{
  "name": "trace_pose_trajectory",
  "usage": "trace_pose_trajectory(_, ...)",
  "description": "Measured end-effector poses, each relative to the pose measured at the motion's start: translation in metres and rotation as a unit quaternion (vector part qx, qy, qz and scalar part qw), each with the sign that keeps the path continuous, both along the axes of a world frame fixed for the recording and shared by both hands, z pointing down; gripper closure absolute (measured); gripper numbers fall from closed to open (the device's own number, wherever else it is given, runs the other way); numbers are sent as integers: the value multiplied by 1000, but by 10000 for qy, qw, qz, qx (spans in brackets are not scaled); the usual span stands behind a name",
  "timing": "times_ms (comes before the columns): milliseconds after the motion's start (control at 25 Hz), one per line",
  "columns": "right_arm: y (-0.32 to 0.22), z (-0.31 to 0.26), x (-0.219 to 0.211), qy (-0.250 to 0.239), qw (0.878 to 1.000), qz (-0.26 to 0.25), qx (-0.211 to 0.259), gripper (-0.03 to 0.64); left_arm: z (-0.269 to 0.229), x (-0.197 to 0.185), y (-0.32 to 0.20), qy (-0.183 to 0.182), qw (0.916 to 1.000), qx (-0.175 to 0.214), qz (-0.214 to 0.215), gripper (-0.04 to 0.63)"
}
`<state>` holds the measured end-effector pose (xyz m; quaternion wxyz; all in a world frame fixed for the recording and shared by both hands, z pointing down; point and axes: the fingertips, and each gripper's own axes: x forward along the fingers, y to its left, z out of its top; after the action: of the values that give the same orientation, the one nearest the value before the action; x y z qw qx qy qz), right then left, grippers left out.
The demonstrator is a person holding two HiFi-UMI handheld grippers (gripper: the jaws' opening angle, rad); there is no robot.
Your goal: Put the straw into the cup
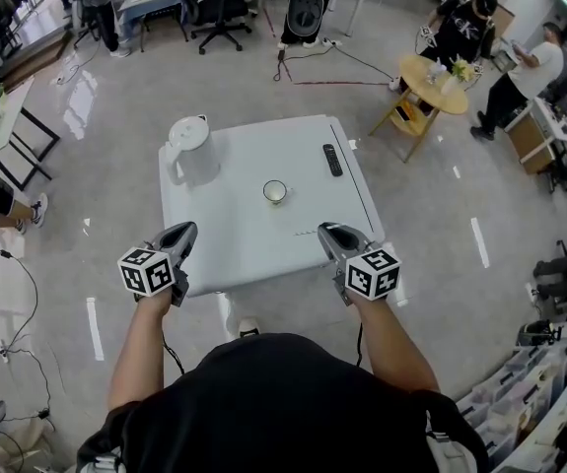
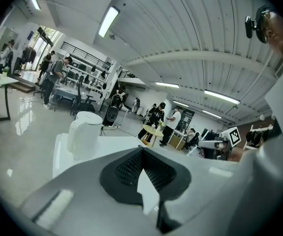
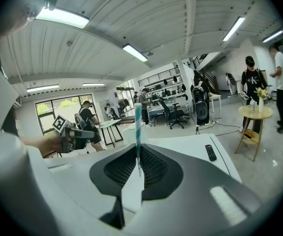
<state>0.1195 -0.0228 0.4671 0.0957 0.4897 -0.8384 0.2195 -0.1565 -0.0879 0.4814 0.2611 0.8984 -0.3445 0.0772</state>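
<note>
Plainly, the striped straw [image 3: 138,127] stands upright, pinched in the right gripper [image 1: 334,236], apart from the cup [image 1: 275,191] on the white table [image 1: 229,227]. The left gripper [image 1: 177,236] is closed and empty. A glossy office floor [image 1: 115,97] surrounds the table.

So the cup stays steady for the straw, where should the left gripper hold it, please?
Likely the cup by its side wall, from its left: it stands upright, mouth upward, and that must stay free. The left gripper is shut, so open first.

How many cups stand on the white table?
1. The cup stands near the middle of the table, to the right of the kettle. None seems hidden.
</note>
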Motion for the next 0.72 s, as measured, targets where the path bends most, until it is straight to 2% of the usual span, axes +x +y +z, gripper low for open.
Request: trace_pose_trajectory(720, -27, 4, -27, 83, 9999, 110, -55, 565, 9, -24, -26, 112, 9997, -107, 194, 595)
